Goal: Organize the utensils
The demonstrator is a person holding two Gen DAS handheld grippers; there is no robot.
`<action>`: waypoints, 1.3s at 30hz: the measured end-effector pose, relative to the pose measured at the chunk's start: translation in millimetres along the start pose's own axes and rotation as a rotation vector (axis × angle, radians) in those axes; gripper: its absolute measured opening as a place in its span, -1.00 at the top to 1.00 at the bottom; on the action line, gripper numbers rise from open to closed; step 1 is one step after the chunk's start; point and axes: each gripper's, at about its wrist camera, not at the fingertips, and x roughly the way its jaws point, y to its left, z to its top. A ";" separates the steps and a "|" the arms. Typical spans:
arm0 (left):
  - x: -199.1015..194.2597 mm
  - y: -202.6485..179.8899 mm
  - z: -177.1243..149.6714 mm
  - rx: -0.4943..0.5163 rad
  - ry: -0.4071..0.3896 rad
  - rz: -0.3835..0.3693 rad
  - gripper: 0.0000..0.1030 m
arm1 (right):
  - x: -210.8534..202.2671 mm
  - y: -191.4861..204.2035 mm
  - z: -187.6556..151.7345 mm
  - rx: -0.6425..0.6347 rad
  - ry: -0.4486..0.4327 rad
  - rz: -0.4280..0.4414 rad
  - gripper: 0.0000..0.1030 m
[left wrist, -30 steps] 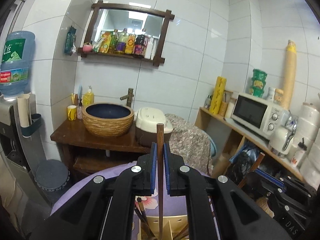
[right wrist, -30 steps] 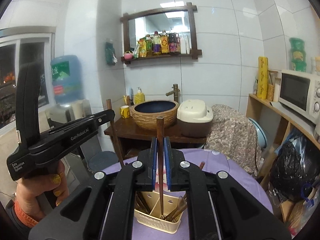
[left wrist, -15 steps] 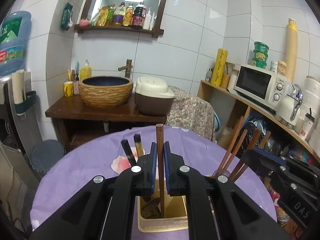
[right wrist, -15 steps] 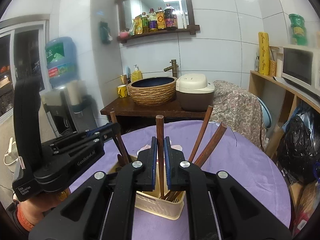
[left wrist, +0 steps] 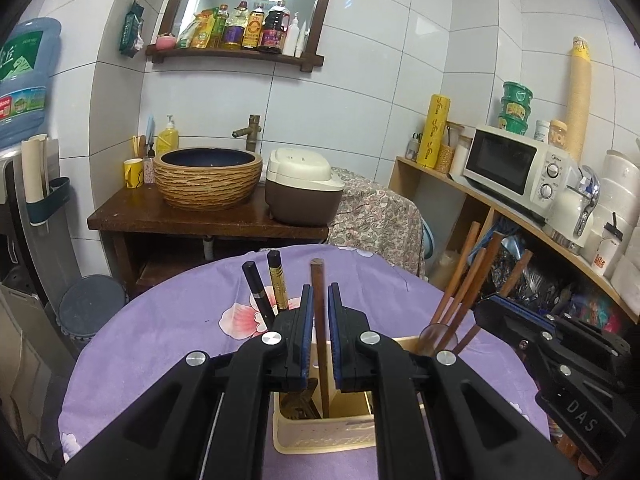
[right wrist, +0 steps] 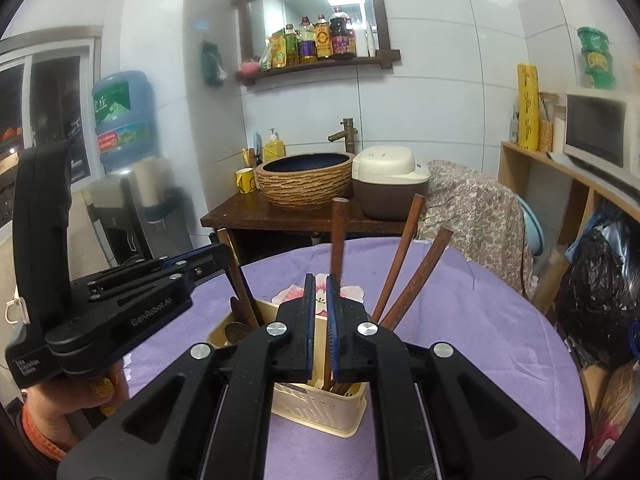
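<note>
Chopsticks now down inside the holder, one in each gripper. Left gripper closed narrow on the left chopstick, brown, held upright, with the lower end reaching into the cream holder on the purple tablecloth. Right gripper closed in the same narrow way on the right chopstick, also brown and upright, with its lower end going down into the same holder, among other utensils. Compared with one second before: both grippers brought down together, side by side, with no change in the grip. At that earlier time, holder seen far below the pads and the chopstick ends hanging above it; now holder close under the pads and both ends below its rim. Almost no further sinking in the last half second, so probably near the end of the lowering. Contact of the ends with the bottom of the holder: hidden behind the pads and the holder wall, so not possible to tell. Already standing in the holder: two black chopsticks on the left side and several brown chopsticks leaning to the right. Meaning for the task: insertion most likely done for this pair, only release left. Next step, as a judgement: opening both grippers gently, then lifting straight up, to avoid pulling the chopsticks out again or tipping the light holder.
</note>
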 end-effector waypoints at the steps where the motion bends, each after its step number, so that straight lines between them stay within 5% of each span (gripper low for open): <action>1: -3.8 0.0 -0.4 -0.002 -0.004 -0.004 0.78 | -2.7 0.6 -1.0 -0.004 -0.005 -0.002 0.83; 2: -10.6 0.3 -1.4 0.002 -0.015 -0.004 0.73 | -7.9 1.1 -2.6 -0.008 -0.016 -0.005 0.77; 4: -25.4 0.3 -4.9 0.015 -0.049 0.011 0.30 | -19.2 0.9 -5.6 -0.011 -0.046 -0.015 0.12; 5: -34.0 1.3 -7.3 0.024 -0.066 0.022 0.20 | -28.1 -0.7 -7.9 -0.002 -0.075 -0.018 -0.06; 8: -56.1 6.2 -17.5 0.046 -0.096 0.048 -0.09 | -44.9 -3.3 -13.4 0.014 -0.094 -0.023 -0.20; 14: -90.9 21.2 -49.8 0.007 -0.149 0.094 -0.62 | -84.9 5.8 -42.2 -0.029 -0.167 -0.087 -0.85; 18: -108.7 17.1 -89.9 0.017 -0.170 0.095 -0.90 | -102.7 18.1 -85.0 -0.060 -0.128 -0.112 -0.89; 28: -161.9 0.1 -191.9 0.047 -0.132 0.127 -0.90 | -156.6 45.6 -207.8 -0.010 -0.062 -0.124 -0.89; 39: -221.7 -11.3 -232.5 0.090 -0.156 0.181 -0.90 | -227.4 75.1 -238.2 -0.078 -0.135 -0.158 -0.89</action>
